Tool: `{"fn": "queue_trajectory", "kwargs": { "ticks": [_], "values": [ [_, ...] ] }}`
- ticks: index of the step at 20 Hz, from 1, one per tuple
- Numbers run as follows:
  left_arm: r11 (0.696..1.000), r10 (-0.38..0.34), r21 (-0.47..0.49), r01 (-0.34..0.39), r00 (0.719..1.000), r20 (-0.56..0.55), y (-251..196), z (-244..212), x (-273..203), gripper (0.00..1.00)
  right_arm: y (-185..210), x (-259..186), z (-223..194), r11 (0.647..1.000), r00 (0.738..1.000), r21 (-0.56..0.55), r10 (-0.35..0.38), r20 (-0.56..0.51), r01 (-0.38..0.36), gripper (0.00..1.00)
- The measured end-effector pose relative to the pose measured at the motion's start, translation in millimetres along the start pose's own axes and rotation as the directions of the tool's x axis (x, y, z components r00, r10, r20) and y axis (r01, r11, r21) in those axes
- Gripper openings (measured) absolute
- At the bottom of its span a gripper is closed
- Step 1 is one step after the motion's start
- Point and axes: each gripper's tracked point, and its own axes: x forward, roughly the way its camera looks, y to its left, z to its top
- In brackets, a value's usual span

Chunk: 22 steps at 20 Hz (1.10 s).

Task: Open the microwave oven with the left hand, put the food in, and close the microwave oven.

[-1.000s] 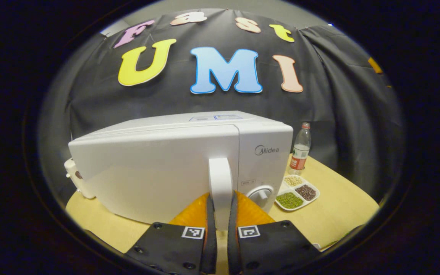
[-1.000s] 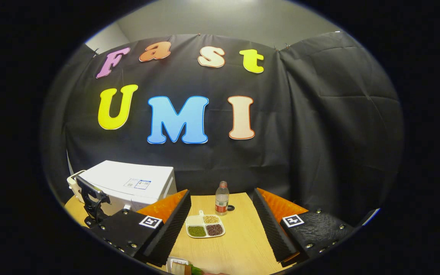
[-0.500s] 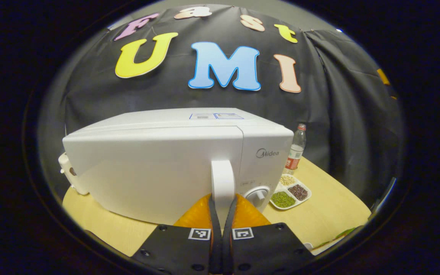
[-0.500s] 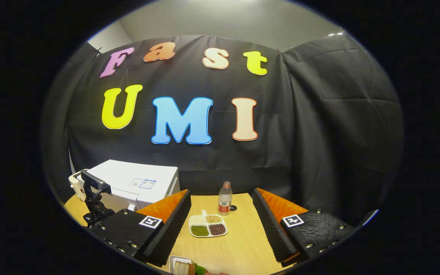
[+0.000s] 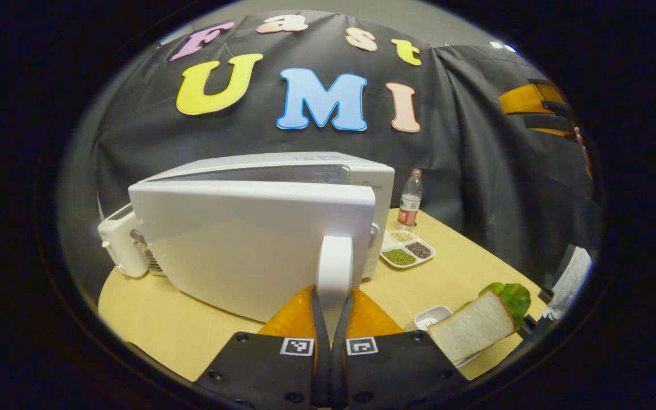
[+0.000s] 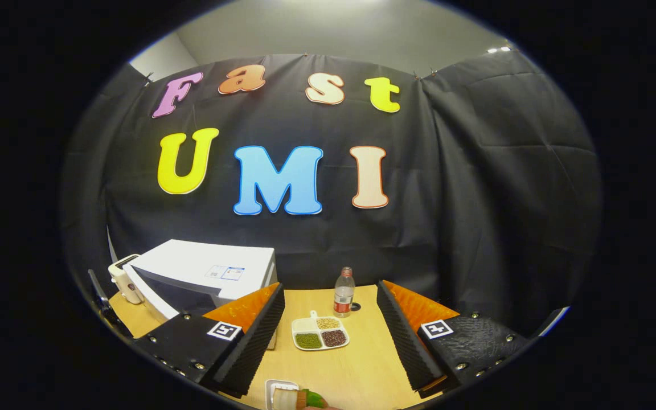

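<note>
Left tool (image 5: 332, 310): clamped on door handle (image 5: 334, 263).
Door (image 5: 248, 239): just swung off microwave (image 5: 362, 173), was shut.
Right tool (image 6: 331, 333): jaws wide, empty.
Next: sandwich (image 5: 473, 324) goes in.

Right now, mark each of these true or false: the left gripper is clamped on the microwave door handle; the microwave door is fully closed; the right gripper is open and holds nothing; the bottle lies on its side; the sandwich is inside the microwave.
1. True: the left gripper is shut on the door handle.
2. False: the microwave door stands partly open.
3. True: the right gripper is open and empty.
4. False: the bottle stands upright on the table.
5. False: the sandwich sits outside the microwave, at the table's near edge.
</note>
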Motion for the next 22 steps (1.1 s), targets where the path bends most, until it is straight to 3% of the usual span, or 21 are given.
{"fn": "queue_trajectory", "kwargs": {
  "ticks": [5, 13, 22],
  "values": [
    [1.0, 0.002, 0.011, -0.002, 0.999, -0.035, 29.2, -26.0, -63.5, 0.07, 45.1, -11.0, -1.9, 0.996, 0.996, -0.003, 0.084, -0.004, -0.084, 0.99],
    [0.998, 0.065, 0.002, -0.065, 0.995, -0.073, 104.1, -62.5, -151.2, 0.07, 92.1, -31.5, -13.3, 0.991, 0.991, 0.028, 0.133, -0.028, -0.132, 0.98],
    [0.994, 0.107, -0.012, -0.109, 0.991, -0.083, 202.9, -84.7, -205.3, 0.08, 134.1, -38.0, -33.4, 0.983, 0.98, 0.027, 0.181, -0.08, -0.18, 0.98]
  ]
}}
